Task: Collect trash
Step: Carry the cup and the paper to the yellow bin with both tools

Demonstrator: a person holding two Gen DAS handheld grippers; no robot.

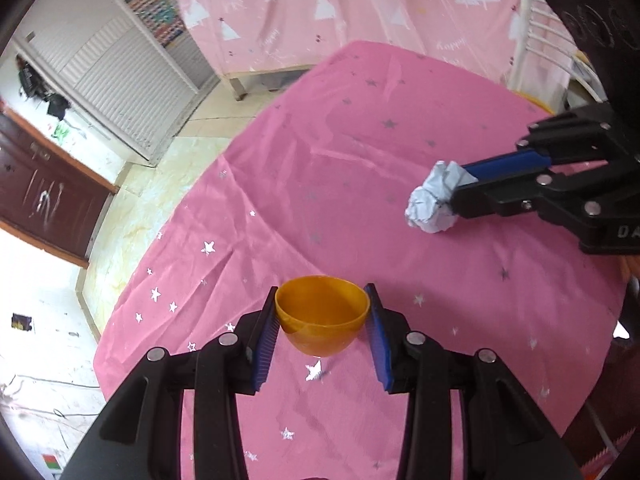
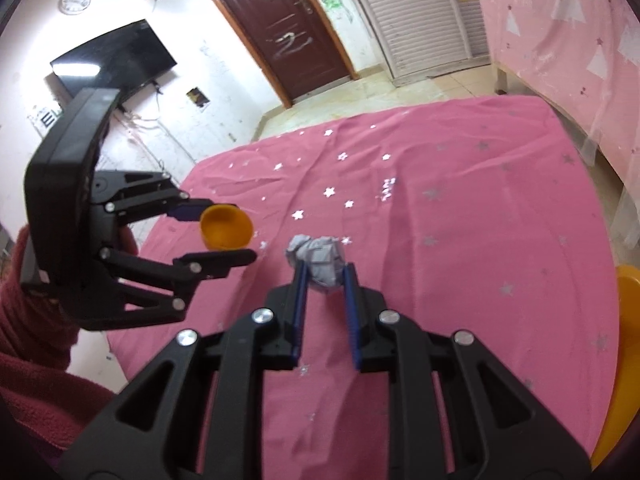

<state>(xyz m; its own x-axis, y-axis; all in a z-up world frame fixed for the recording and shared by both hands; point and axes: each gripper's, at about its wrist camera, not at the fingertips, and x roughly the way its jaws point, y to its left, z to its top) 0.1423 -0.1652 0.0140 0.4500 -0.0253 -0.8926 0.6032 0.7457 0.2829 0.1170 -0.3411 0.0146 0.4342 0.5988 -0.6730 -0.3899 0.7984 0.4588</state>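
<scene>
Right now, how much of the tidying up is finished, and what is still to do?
Both pickups look done: the left gripper has its jaws closed on the small orange bowl, lifted off the pink starred tablecloth. The right gripper grips the crumpled paper ball. Left to do: get that paper into the bowl, which probably serves as the bin. No other trash shows on the cloth.
</scene>
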